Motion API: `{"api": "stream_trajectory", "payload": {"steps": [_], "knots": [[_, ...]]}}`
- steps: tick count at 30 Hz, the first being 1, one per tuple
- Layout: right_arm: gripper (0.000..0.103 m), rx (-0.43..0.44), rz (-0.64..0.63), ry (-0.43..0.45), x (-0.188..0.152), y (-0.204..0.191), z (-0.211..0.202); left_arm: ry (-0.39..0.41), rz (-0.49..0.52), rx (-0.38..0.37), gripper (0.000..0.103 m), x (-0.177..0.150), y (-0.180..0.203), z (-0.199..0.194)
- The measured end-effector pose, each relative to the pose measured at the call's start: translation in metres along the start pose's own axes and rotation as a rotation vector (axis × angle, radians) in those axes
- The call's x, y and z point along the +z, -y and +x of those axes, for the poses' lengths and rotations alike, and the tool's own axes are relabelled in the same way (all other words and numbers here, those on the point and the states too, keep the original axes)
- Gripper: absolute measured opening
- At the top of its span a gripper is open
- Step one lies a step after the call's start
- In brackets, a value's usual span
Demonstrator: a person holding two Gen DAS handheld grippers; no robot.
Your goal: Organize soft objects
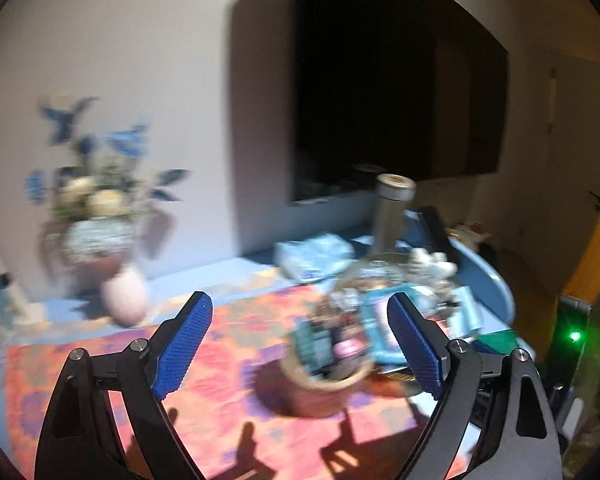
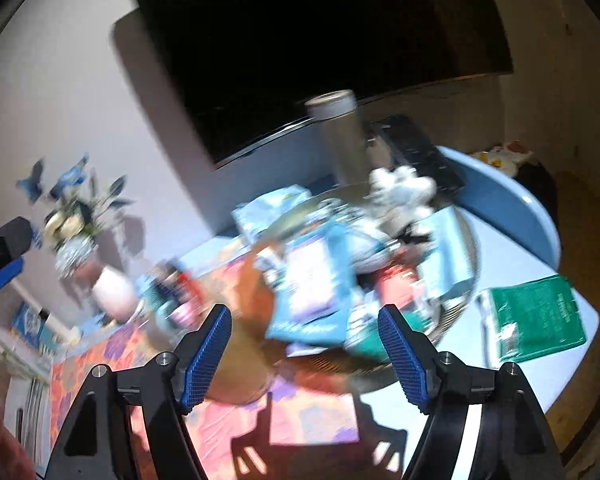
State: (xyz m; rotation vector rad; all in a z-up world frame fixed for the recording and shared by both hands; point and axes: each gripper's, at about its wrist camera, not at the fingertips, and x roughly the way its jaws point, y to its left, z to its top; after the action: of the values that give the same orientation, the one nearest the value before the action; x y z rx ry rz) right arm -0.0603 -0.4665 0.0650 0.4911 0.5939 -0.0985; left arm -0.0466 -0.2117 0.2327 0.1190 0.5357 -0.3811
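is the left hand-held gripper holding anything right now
No, the left hand-held gripper stands wide open with nothing between its blue pads, only the patterned cloth and the basket beyond.

cloth [image 1: 220, 368]: orange-pink floral | vase [image 1: 125, 295]: pale pink | packet [image 2: 538, 316]: green | table [image 2: 512, 200]: blue

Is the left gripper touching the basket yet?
Apart. Left wrist view: the left gripper is open and empty, raised above the mat, short of the basket.
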Motion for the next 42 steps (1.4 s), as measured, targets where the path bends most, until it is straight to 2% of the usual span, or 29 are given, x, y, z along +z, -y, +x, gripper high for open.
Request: {"api": "stream_trajectory", "payload": {"steps": [5, 7, 9, 11, 13, 14, 16, 19, 22, 25, 28, 30, 34, 37, 42], "knots": [[0.076, 0.075, -0.110, -0.006, -0.019, -0.059, -0.006, 0.040, -0.062, 0.148, 0.090, -0.020, -0.061, -0.034], [0.081, 0.109, -0.171, 0.003, -0.027, -0.089, -0.007, 0.058, -0.104, 0.205, 0.103, -0.030, -0.086, -0.045], [0.085, 0.150, -0.219, 0.012, -0.034, -0.113, -0.004, 0.080, -0.127, 0.267, 0.102, -0.042, -0.104, -0.052], [0.086, 0.172, -0.278, 0.027, -0.045, -0.139, 0.003, 0.102, -0.131, 0.392, 0.103, -0.060, -0.121, -0.052], [0.087, 0.195, -0.368, 0.080, -0.063, -0.165, 0.015, 0.111, -0.141, 0.526, 0.102, -0.079, -0.135, -0.041], [0.087, 0.179, -0.411, 0.113, -0.076, -0.177, 0.026, 0.099, -0.147, 0.556, 0.102, -0.091, -0.144, -0.030], [0.087, 0.130, -0.461, 0.117, -0.097, -0.194, 0.048, 0.052, -0.144, 0.560, 0.102, -0.111, -0.156, -0.003], [0.087, 0.151, -0.448, 0.058, -0.115, -0.201, 0.076, -0.046, -0.142, 0.558, 0.102, -0.139, -0.173, 0.043], [0.087, 0.159, -0.436, 0.027, -0.119, -0.201, 0.091, -0.089, -0.173, 0.560, 0.102, -0.157, -0.182, 0.069], [0.087, 0.149, -0.426, 0.010, -0.121, -0.201, 0.105, -0.101, -0.219, 0.554, 0.102, -0.171, -0.194, 0.083], [0.087, 0.130, -0.423, -0.025, -0.122, -0.203, 0.118, -0.141, -0.251, 0.509, 0.102, -0.179, -0.198, 0.087], [0.087, 0.129, -0.430, -0.026, -0.123, -0.204, 0.117, -0.131, -0.256, 0.505, 0.102, -0.179, -0.197, 0.087], [0.088, 0.108, -0.451, -0.031, -0.126, -0.207, 0.119, -0.159, -0.278, 0.467, 0.102, -0.181, -0.201, 0.092], [0.094, 0.105, -0.452, -0.031, -0.126, -0.207, 0.119, -0.165, -0.303, 0.445, 0.102, -0.183, -0.206, 0.092], [0.095, 0.091, -0.461, -0.040, -0.127, -0.208, 0.121, -0.171, -0.326, 0.429, 0.102, -0.184, -0.210, 0.092]]}}
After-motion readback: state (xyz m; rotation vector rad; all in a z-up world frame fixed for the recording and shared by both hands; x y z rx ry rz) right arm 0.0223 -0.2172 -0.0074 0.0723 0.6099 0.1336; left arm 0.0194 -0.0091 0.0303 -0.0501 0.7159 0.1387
